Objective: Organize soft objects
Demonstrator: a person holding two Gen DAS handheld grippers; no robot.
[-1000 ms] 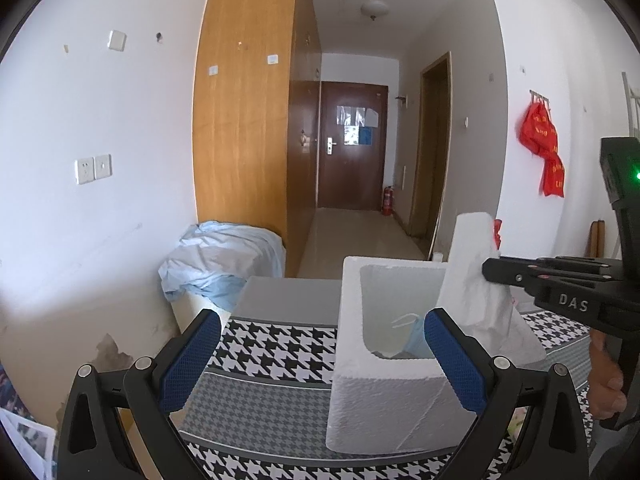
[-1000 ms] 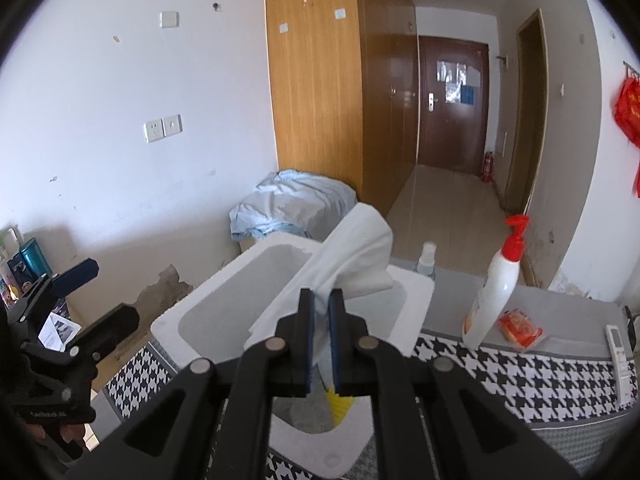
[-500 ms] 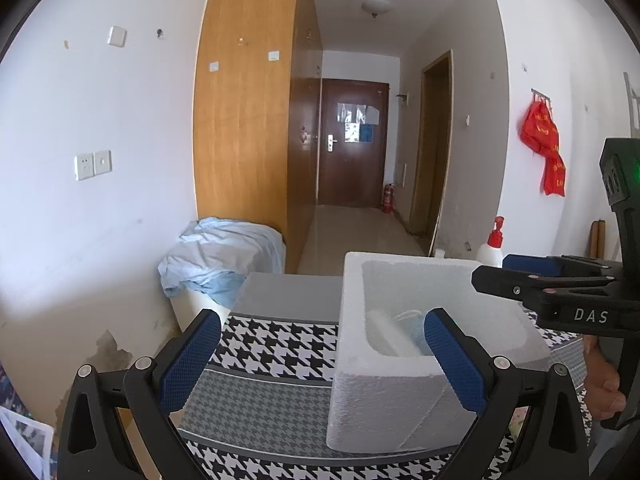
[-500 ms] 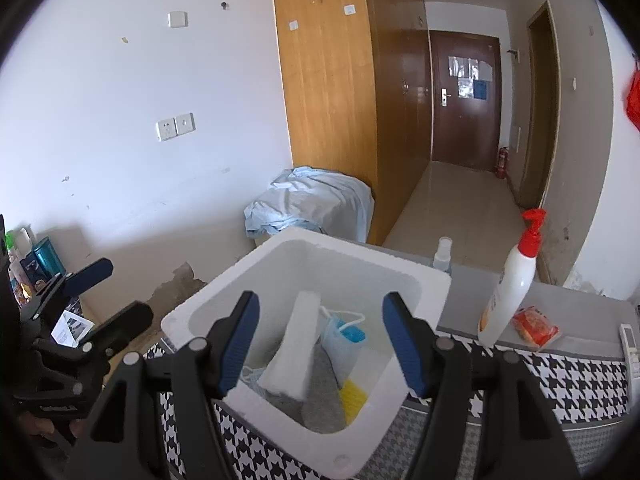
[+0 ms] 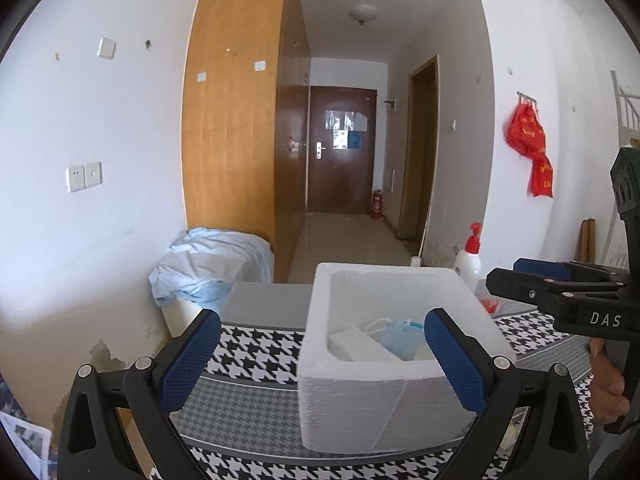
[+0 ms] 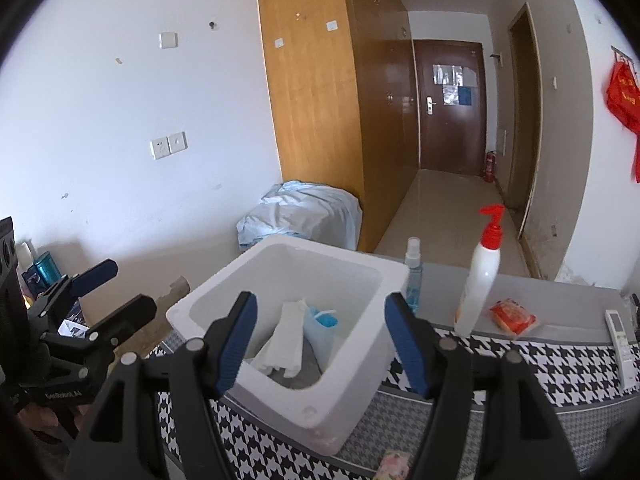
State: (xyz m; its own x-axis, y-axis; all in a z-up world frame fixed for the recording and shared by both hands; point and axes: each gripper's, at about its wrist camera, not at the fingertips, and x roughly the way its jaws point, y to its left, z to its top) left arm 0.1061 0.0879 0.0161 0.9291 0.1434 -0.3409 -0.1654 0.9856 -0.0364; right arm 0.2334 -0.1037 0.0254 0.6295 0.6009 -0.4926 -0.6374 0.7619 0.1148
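A white foam box (image 6: 320, 408) stands on the houndstooth-covered table (image 6: 520, 364). Inside it a folded white tissue (image 6: 286, 340) leans beside a blue face mask in a clear bag (image 6: 320, 328). My right gripper (image 6: 322, 300) hovers over the box's near rim; its jaws are opening, with nothing between the blue pads. In the left wrist view the box (image 5: 360, 400) sits just ahead of my left gripper (image 5: 320, 320), which is open and holds nothing. The tissue (image 5: 356, 346) and mask (image 5: 396, 336) show inside. The right gripper (image 5: 520, 276) reaches in from the right.
Behind the box stand a white pump bottle with a red top (image 6: 480, 280) and a small blue spray bottle (image 6: 412, 276). A red packet (image 6: 512, 316) and a remote (image 6: 618, 332) lie to the right. A floral packet (image 6: 394, 466) lies at the near edge. A pale blue sheet pile (image 5: 212, 264) sits left.
The right gripper opened and let go of the white tissue, which dropped into the foam box. That gripper then drew back a little. The left gripper stayed put.
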